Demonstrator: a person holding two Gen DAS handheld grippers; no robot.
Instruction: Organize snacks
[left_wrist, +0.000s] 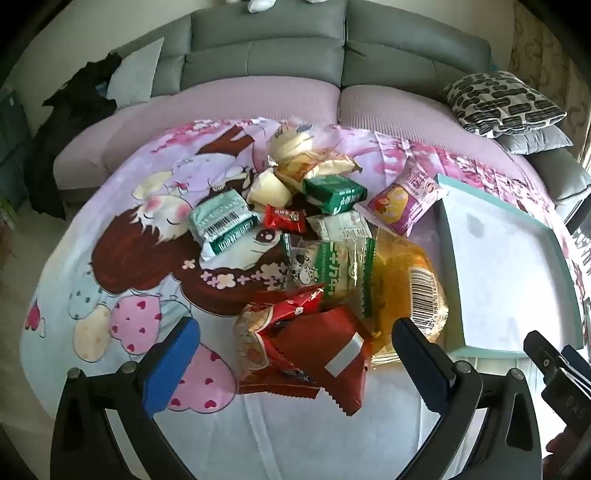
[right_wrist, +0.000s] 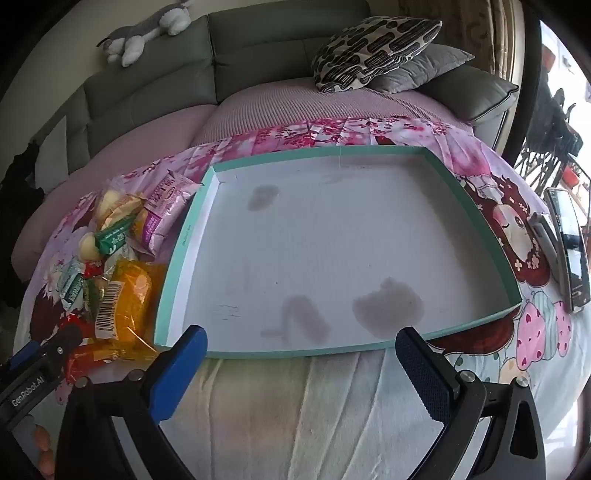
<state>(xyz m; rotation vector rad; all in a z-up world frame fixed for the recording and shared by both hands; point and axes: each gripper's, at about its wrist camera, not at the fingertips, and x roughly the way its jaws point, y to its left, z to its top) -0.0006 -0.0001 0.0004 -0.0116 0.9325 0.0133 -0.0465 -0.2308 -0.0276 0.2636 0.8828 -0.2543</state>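
Both the left gripper (left_wrist: 295, 343) and right gripper (right_wrist: 301, 354) gaped wide, empty; snacks (left_wrist: 314, 229) lay mid-frame left of the tray (right_wrist: 184, 236).

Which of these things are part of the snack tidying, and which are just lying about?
Part of the job:
- snack pile
- tray, nothing in it yet
- left gripper, open
- right gripper, open

Just lying about:
- patterned pillow
- grey pillow
- plush toy
- dark clothes
- phone
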